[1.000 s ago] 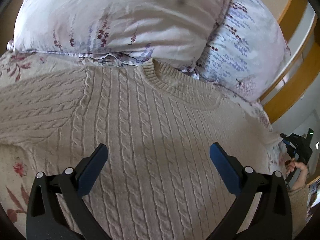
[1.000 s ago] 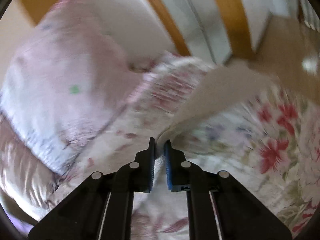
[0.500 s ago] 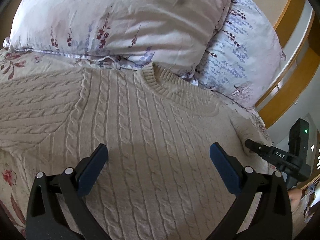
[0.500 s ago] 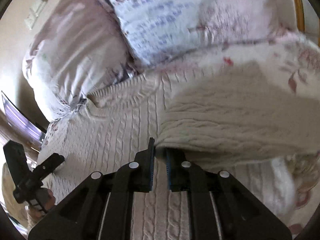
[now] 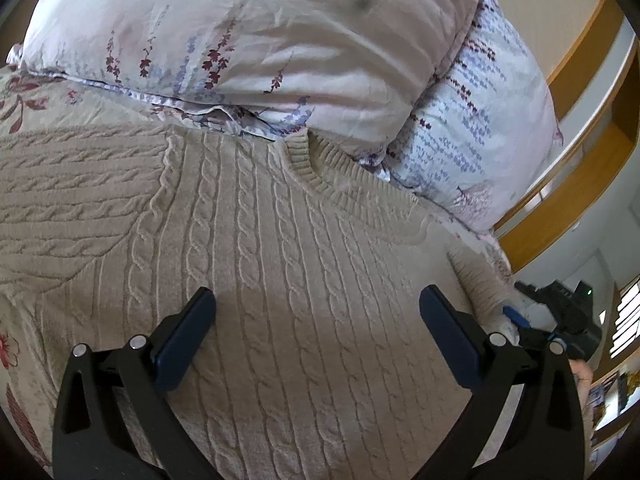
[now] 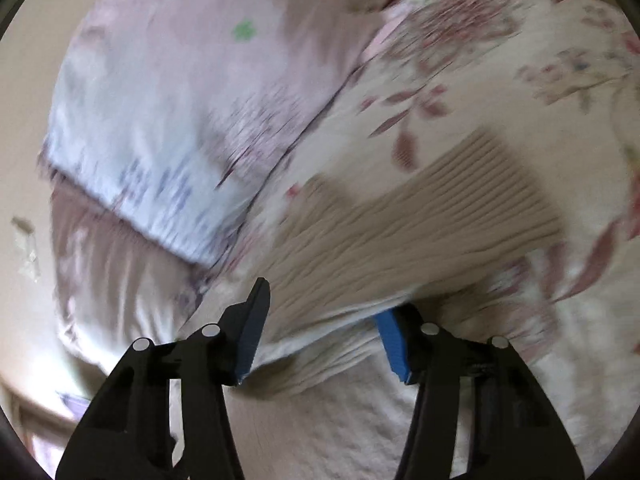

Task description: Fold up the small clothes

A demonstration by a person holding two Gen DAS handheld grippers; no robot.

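Cream cable-knit sweater (image 5: 280,264) lay flat on the bed w/ floral bedspread (image 5: 16,360), front up, neck toward the head of the bed, collar touching the lower edge of the big pale floral pillow (image 5: 256,32). Second pillow w/ blue sprig print (image 5: 480,128) sat just beside the first, toward the bed's right edge, next to the wooden frame (image 5: 560,216). One sleeve was spread crosswise toward the bed's left side.

Left gripper (image 5: 316,336) hovered over the sweater's chest, jaws spread wide, nothing between the blue pads (image 5: 184,340); can't tell if pads touched the knit.

Right gripper (image 6: 320,332) was at the bed's right edge, by the sweater's other sleeve; in the left wrist view it showed as a dark shape (image 5: 560,320) beside that sleeve. In the right wrist view, which was heavily motion-blurred, its jaws stood apart, w/ ribbed cream sleeve (image 6: 400,240) draped above and between them. The right-side pad (image 6: 394,344) was partly tucked under the fabric's edge; the left-side finger stood clear of it. Not clamped on anything. Blurred pillows and bedspread filled the rest of that view.
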